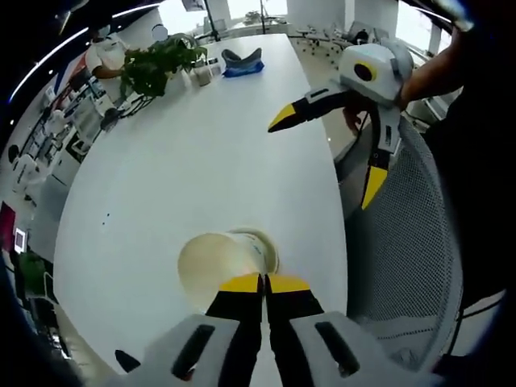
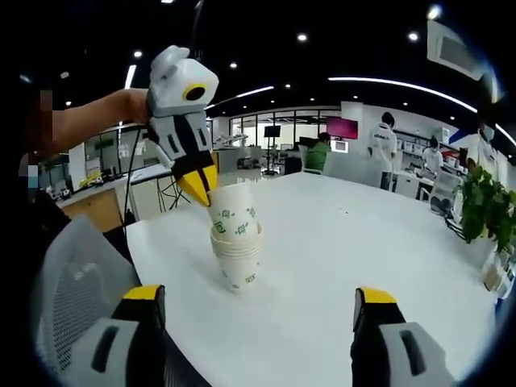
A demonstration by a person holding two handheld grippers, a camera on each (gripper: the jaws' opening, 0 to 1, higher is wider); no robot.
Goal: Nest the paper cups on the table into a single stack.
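Observation:
A stack of nested white paper cups (image 2: 236,246) with green print stands on the white table (image 2: 339,242) near its edge. My left gripper (image 2: 201,189) comes down from above and is shut on the rim of the top cup (image 2: 232,211), which sits slightly tilted in the stack. In the left gripper view I look down into that cup (image 1: 222,264), with my left gripper (image 1: 264,282) pinching its rim. My right gripper (image 2: 258,298) is wide open and holds nothing, a short way back from the stack. It shows as the right gripper (image 1: 326,153) hovering over the table edge.
A grey mesh chair (image 1: 403,242) stands against the table edge beside the stack, also seen as the chair (image 2: 72,282). A potted plant (image 1: 157,64) and a blue object (image 1: 242,63) sit at the table's far end. Several people stand in the office behind.

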